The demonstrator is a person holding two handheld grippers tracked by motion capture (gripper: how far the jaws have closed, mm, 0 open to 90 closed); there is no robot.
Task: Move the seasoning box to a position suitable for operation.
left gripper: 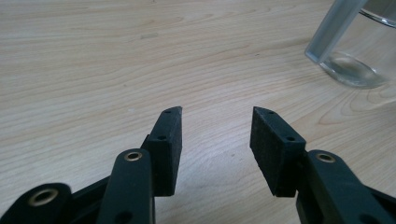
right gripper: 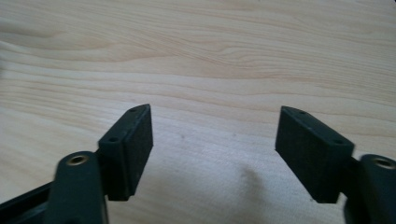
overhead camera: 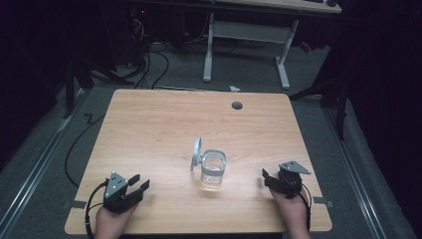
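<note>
While no writing is legible on the glass jar [overhead camera: 213,171], both grippers' jaws stand open, empty.

Left gripper view: jar [left gripper: 355,70] cut off by top and right edges; base and part of the lid [left gripper: 334,28] visible, rim out of frame. High view: both forearms cut off at bottom edge. Far desk [overhead camera: 278,5] cropped at top. Floor surroundings too dark to identify. Small white scrap [overhead camera: 234,89] behind table [overhead camera: 149,124] too small to tell.
</note>
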